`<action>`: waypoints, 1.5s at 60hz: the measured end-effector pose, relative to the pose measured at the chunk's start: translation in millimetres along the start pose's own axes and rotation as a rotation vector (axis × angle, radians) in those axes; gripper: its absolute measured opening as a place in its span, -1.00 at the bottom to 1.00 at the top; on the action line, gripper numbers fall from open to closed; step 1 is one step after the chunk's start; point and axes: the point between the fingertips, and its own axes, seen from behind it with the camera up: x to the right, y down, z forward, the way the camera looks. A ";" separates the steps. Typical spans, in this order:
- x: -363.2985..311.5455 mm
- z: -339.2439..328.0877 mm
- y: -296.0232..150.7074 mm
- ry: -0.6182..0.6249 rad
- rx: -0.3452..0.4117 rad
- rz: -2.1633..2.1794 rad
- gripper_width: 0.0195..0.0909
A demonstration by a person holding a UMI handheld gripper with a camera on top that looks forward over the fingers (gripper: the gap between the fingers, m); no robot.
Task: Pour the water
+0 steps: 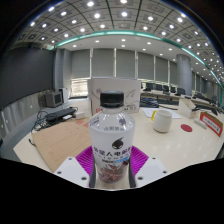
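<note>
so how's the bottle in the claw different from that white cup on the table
The bottle is clear with a black cap and a printed label; the cup is plain opaque white and open-topped. The bottle stands tall between the claw fingers; the cup is squat, sitting beyond them on the table. Both are upright.

1. The hand-held two-finger gripper [111, 170] points level and forward.
2. Its white fingers [72, 170] stand to either side, a magenta inner pad [141, 157] on each.
3. The pads appear to press a clear plastic bottle [111, 135] held upright between them, though contact is partly hidden.
</note>
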 end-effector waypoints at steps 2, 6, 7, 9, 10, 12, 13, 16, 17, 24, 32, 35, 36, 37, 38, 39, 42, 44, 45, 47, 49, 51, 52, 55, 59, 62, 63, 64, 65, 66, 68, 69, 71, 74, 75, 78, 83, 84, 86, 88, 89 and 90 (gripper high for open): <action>-2.8 0.1 -0.3 -0.009 -0.006 -0.007 -0.35; -5.3 0.7 -3.7 -0.024 -0.018 -0.020 -0.43; -5.9 0.7 -5.7 -0.025 -0.018 -0.025 -0.43; -7.8 0.7 -12.1 -0.026 -0.014 -0.032 -0.47; -7.7 -0.2 -16.6 -0.027 -0.010 -0.035 -0.47; -8.9 -0.5 -26.1 -0.041 -0.004 -0.034 -0.47; -9.2 -0.6 -31.5 -0.043 0.001 -0.030 -0.46; -9.0 1.2 -51.2 -0.051 0.021 -0.017 -0.47; -9.5 2.4 -58.1 -0.057 0.026 -0.012 -0.47; -4.3 17.1 -112.6 -0.092 0.083 0.112 -0.47; 9.4 46.5 -169.4 -0.197 0.111 0.436 -0.47; 18.9 60.1 -187.5 -0.245 0.113 0.591 -0.48; 22.5 65.0 -192.7 -0.261 0.113 0.646 -0.48; 26.0 70.1 -197.4 -0.278 0.111 0.702 -0.47; 29.8 74.7 -202.1 -0.295 0.110 0.761 -0.47; 31.3 79.9 -206.4 -0.301 0.108 0.818 -0.47; 46.1 93.7 -214.4 -0.332 0.104 0.990 -0.48; 55.4 102.5 -217.4 -0.357 0.098 1.100 -0.47; 61.2 107.5 -217.9 -0.364 0.094 1.154 -0.47; 70.4 121.9 -215.4 -0.375 0.076 1.260 -0.47; 78.2 132.1 -213.0 -0.388 0.059 1.367 -0.47; 84.6 140.5 -210.8 -0.409 0.045 1.465 -0.48; 87.5 144.6 -209.2 -0.416 0.036 1.514 -0.48; 96.6 158.5 -203.2 -0.431 0.016 1.645 -0.48; 104.7 165.8 -199.1 -0.456 0.003 1.782 -0.48; 110.4 168.6 -195.3 -0.469 -0.007 1.845 -0.48; 111.7 169.4 -194.0 -0.470 -0.008 1.862 -0.48; 110.5 177.3 -192.7 -0.472 -0.013 1.879 -0.47; 110.9 178.0 -191.6 -0.477 -0.018 1.896 -0.47; 111.8 179.3 -190.5 -0.480 -0.023 1.914 -0.47; 114.1 180.2 -188.2 -0.482 -0.030 1.948 -0.47; 114.8 180.2 -186.8 -0.484 -0.034 1.962 -0.47; 116.1 181.4 -183.0 -0.480 -0.049 1.986 -0.47; 114.9 182.2 -182.6 -0.479 -0.061 2.000 -0.47; 116.2 186.3 -181.8 -0.480 -0.066 2.000 -0.47; 115.3 186.5 -180.0 -0.472 -0.082 1.986 -0.47; 113.6 180.4 -186.0 -0.487 -0.098 1.925 -0.47; 112.9 179.3 -188.1 -0.491 -0.099 1.898 -0.48; 113.6 174.4 -194.6 -0.493 -0.097 1.829 -0.48; 114.9 171.4 -200.4 -0.494 -0.089 1.744 -0.48; 116.4 169.6 -203.9 -0.495 -0.083 1.699 -0.47; 118.5 167.9 -207.5 -0.494 -0.076 1.651 -0.47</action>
